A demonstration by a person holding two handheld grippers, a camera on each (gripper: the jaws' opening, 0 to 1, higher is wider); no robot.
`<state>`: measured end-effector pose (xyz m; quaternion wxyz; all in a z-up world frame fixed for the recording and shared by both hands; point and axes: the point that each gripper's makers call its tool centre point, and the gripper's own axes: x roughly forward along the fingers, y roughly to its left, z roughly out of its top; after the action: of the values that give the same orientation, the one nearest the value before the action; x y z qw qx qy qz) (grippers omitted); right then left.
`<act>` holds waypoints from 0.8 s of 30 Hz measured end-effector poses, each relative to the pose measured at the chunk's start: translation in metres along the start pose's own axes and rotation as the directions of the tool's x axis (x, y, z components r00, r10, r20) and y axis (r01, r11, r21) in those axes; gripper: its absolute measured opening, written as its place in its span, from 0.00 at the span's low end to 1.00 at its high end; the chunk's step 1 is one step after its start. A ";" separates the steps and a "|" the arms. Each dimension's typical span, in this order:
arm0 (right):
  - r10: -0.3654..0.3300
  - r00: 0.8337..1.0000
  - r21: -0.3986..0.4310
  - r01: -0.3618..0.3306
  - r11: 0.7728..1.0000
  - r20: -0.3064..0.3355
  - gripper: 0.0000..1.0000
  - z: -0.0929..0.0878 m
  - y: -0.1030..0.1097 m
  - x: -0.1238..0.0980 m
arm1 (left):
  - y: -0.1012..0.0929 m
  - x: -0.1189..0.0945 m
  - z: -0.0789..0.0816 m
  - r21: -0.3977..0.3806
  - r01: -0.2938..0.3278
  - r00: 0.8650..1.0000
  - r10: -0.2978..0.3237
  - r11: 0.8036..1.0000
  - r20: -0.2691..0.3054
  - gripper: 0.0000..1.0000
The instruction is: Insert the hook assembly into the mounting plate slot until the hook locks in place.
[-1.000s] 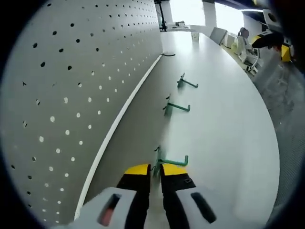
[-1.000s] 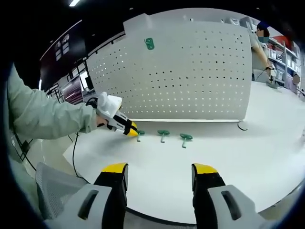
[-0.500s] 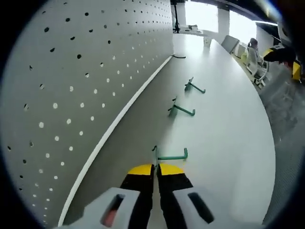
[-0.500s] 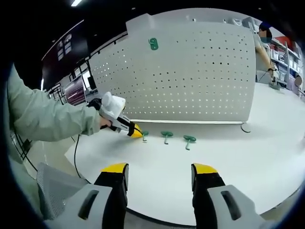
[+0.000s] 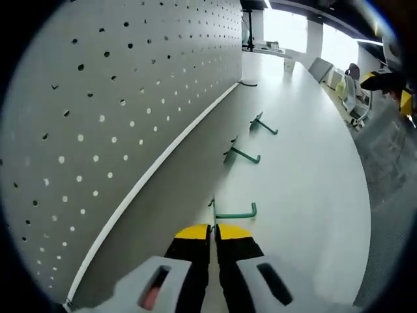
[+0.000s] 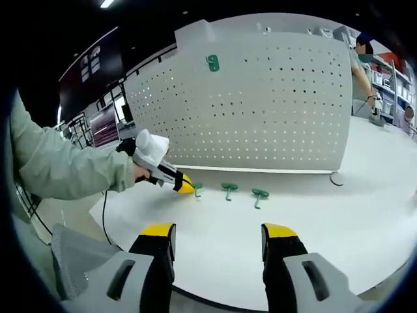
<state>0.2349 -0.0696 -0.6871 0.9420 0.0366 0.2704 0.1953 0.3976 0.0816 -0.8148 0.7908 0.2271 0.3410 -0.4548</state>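
Lying on the white tabletop [image 6: 339, 228] in front of the upright pegboard [image 6: 260, 104], three green hooks form a row: the nearest hook [image 5: 231, 214], the middle hook [image 5: 242, 154] and the far hook [image 5: 263, 124]. The left gripper [image 5: 212, 229] has its yellow-tipped jaws together right at the nearest hook; whether they pinch it cannot be told. The right gripper [image 6: 218, 229] hovers well back from the row, jaws apart and holding nothing. A fourth green hook [image 6: 212, 63] hangs high on the pegboard.
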 end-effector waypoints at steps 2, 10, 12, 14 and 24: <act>0.000 1.000 -0.004 0.000 1.000 0.002 0.51 0.001 0.000 0.000 | 0.001 -0.001 0.001 -0.002 -0.005 1.000 0.005 1.000 0.010 0.03; 0.007 1.000 -0.011 -0.007 1.000 0.014 0.51 0.006 0.003 -0.004 | 0.001 -0.016 0.012 -0.010 -0.031 0.998 0.031 0.999 0.061 0.03; 0.010 1.000 -0.013 -0.009 1.000 0.019 0.51 0.007 0.004 -0.005 | 0.001 -0.020 0.015 -0.011 -0.038 0.996 0.039 0.999 0.074 0.03; 0.013 1.000 -0.016 -0.012 1.000 0.023 0.51 0.008 0.005 -0.006 | -0.002 -0.027 0.019 -0.015 -0.045 0.995 0.046 0.999 0.091 0.03; 0.036 0.998 -0.031 -0.034 0.999 0.042 0.51 0.014 0.011 -0.010 | -0.014 -0.056 0.043 0.001 -0.080 0.982 0.079 0.997 0.170 0.03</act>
<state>0.2309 -0.0631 -0.6681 0.9444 0.0314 0.2468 0.2149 0.3799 0.0776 -0.7456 0.8336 0.2042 0.2612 -0.4419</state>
